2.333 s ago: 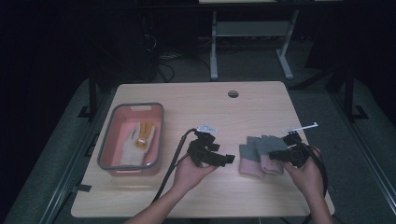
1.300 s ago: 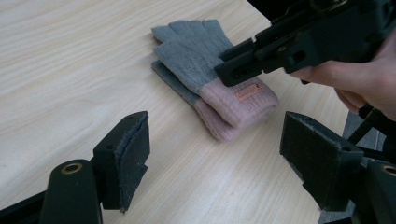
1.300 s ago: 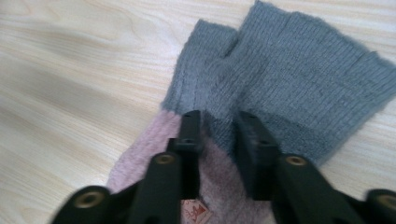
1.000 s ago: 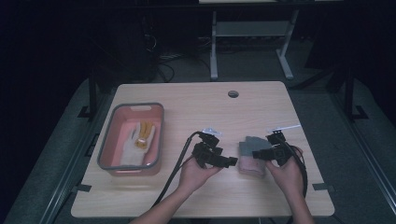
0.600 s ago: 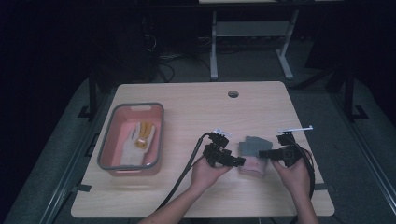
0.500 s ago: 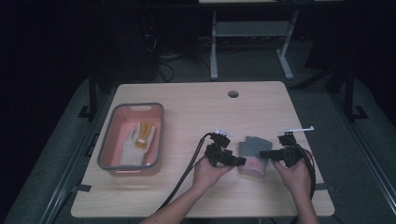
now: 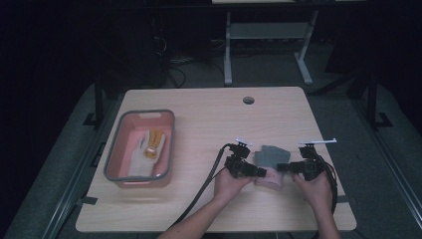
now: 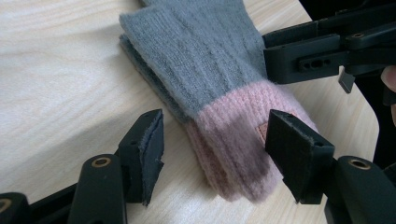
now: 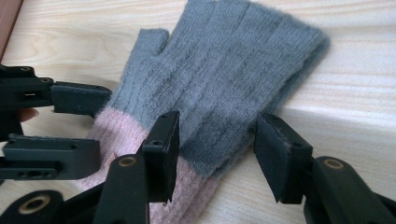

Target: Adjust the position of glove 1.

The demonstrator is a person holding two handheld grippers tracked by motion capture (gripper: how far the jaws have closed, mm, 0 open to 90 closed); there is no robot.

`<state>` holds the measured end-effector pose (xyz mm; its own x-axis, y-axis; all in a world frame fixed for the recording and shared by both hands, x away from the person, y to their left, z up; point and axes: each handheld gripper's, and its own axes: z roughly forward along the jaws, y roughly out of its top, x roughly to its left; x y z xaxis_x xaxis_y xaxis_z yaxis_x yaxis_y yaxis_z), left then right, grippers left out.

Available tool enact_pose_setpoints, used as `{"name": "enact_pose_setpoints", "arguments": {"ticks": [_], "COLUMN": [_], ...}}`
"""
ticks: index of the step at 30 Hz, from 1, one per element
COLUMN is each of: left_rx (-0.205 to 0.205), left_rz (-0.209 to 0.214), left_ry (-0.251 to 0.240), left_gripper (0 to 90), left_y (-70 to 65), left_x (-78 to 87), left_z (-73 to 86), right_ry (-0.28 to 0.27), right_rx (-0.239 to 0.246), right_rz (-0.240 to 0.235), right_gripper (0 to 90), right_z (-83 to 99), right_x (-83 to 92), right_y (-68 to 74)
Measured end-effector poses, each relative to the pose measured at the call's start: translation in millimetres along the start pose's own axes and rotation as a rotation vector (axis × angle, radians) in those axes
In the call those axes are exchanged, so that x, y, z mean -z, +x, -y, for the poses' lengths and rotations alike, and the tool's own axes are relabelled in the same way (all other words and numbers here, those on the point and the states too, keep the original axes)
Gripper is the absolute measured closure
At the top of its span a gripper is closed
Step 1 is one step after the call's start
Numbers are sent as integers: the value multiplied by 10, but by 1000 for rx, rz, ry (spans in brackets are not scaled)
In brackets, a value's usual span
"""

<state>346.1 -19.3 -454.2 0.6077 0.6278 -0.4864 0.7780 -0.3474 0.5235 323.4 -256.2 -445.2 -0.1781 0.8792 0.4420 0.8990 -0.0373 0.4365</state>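
Both grippers (image 7: 261, 172) (image 7: 281, 167) have closed in, hiding the gloves' (image 7: 270, 157) cuffs.

Grey knit gloves (image 8: 205, 60) with pink cuffs — stacked flat on the table (image 7: 209, 114)

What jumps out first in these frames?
The grey knitted gloves with pink cuffs, stacked flat on the pale wooden table near its front right, with both tongs closing in: the left tongs straddle the pink cuff with jaws apart, the right tongs straddle the gloves' edge from the other side. Far left sits a pink plastic tub with a grey rim holding a white and yellow glove.
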Motion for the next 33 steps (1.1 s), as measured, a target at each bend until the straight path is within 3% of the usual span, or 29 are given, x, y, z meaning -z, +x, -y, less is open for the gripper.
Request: {"name": "enact_pose_setpoints", "arguments": {"ticks": [14,22,33], "left_rx": [4,29,51], "left_rz": [-16,4,38], "left_ry": [22,18,19], "left_gripper": [395,470,522], "left_y": [-8,-23,3], "left_x": [-68,-98,-113], "left_z": [18,27,22], "right_ry": [3,-9,3], "right_rx": [-53,-80,-168], "right_rz": [-49,-73,-194], "right_gripper": [474,518,624], "right_z": [49,68,89], "right_x": [-80,-95,-142], "right_y": [-114,-126,-228]}}
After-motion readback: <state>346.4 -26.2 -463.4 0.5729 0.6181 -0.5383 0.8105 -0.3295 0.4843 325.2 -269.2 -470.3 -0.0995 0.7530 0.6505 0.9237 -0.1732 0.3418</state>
